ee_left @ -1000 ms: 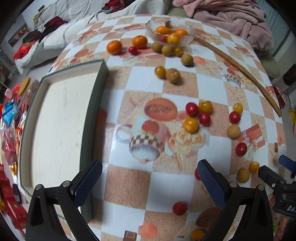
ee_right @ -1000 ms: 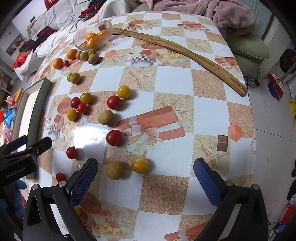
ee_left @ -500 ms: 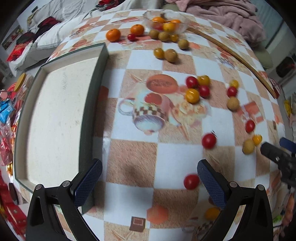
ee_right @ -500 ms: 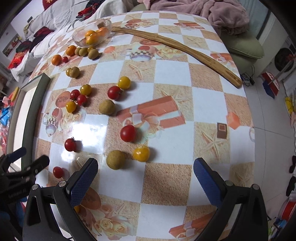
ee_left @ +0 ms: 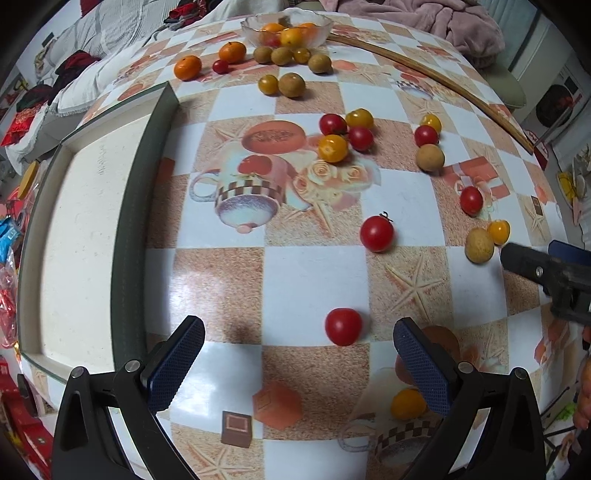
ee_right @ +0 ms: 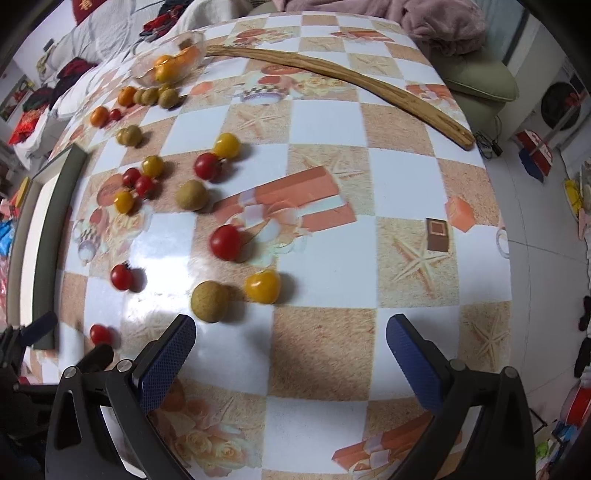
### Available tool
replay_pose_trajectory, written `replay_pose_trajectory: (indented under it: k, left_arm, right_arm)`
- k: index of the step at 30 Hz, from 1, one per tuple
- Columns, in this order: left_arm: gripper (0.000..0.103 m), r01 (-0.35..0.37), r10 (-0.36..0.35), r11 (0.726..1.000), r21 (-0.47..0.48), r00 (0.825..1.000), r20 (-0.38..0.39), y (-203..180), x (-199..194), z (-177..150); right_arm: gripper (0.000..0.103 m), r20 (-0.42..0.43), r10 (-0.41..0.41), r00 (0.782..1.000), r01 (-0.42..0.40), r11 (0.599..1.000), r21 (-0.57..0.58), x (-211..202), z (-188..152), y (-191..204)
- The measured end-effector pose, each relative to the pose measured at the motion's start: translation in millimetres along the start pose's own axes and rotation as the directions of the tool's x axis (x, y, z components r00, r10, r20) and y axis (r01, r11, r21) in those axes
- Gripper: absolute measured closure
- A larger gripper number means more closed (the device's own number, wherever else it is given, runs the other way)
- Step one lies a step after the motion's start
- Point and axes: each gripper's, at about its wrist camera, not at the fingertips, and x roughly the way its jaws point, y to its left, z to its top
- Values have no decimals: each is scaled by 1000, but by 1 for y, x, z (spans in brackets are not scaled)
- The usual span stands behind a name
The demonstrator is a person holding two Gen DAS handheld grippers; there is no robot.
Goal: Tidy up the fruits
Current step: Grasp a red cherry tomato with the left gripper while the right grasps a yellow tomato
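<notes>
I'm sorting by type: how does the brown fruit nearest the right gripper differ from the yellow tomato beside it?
The brown fruit is dull, tan and speckled; the yellow tomato is glossy and bright. The brown fruit looks slightly larger and lies nearer the camera. Both are roundish and rest loose on the tablecloth.

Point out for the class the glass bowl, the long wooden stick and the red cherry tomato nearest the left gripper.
glass bowl (ee_left: 320, 25), left wrist view, right rim.
long wooden stick (ee_right: 332, 72), right wrist view, mid-length.
red cherry tomato (ee_left: 342, 326), left wrist view, centre of its skin.
</notes>
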Motion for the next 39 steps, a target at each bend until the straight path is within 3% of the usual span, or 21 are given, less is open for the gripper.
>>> replay_pose_trajectory:
  k: [5, 7, 8, 11, 15, 18, 21, 23, 26, 30, 39]
  left_arm:
    - [1, -14, 14, 1000, 17, 1000, 1, -5, 3, 1]
    - [13, -19, 20, 1000, 22, 1000, -3, -7, 6, 1]
    - [13, -16, 17, 1000, 27, 1000, -21, -7, 10, 0]
    - [13, -15, 15, 1000, 16, 1000, -25, -8, 13, 0]
    - [14, -24, 24, 999, 22, 1000, -19, -11, 14, 1]
    - [28, 6, -5, 1000, 20, 1000, -18, -13, 13, 2]
    - [41, 26, -26, 1000, 17, 999, -21, -20, 10, 1]
    - [65, 40, -40, 999, 19, 999, -15, -23, 7, 1]
    - [80, 71, -70, 997, 7, 997, -27, -19, 6, 5]
    - [80, 137, -139, 990, -39, 989, -43, -4, 6, 9]
    - [80, 152, -154, 985, -82, 988, -25, 13, -10, 20]
  right_arm:
    - [1, 34, -22, 999, 21, 1000, 12, -7, 1, -13]
    - [3, 32, -28, 999, 28, 1000, -5, -7, 0, -15]
    - [4, 22, -31, 999, 31, 999, -18, -4, -1, -15]
    - [20, 5, -16, 1000, 17, 998, -58, 6, 2, -11]
    - [29, 3, -13, 1000, 13, 994, -108, 19, 9, 0]
    - [39, 24, -17, 1000, 20, 989, -149, 21, 14, 11]
    - [60, 32, -18, 999, 23, 984, -174, 20, 16, 17]
    - [80, 28, 10, 1000, -5, 986, -169, 18, 17, 17]
    - [79, 12, 49, 999, -47, 991, -126, 16, 18, 8]
    - [79, 9, 84, 996, -83, 993, -87, 9, 17, 4]
    - [79, -6, 156, 988, -156, 985, -73, -4, 25, 13]
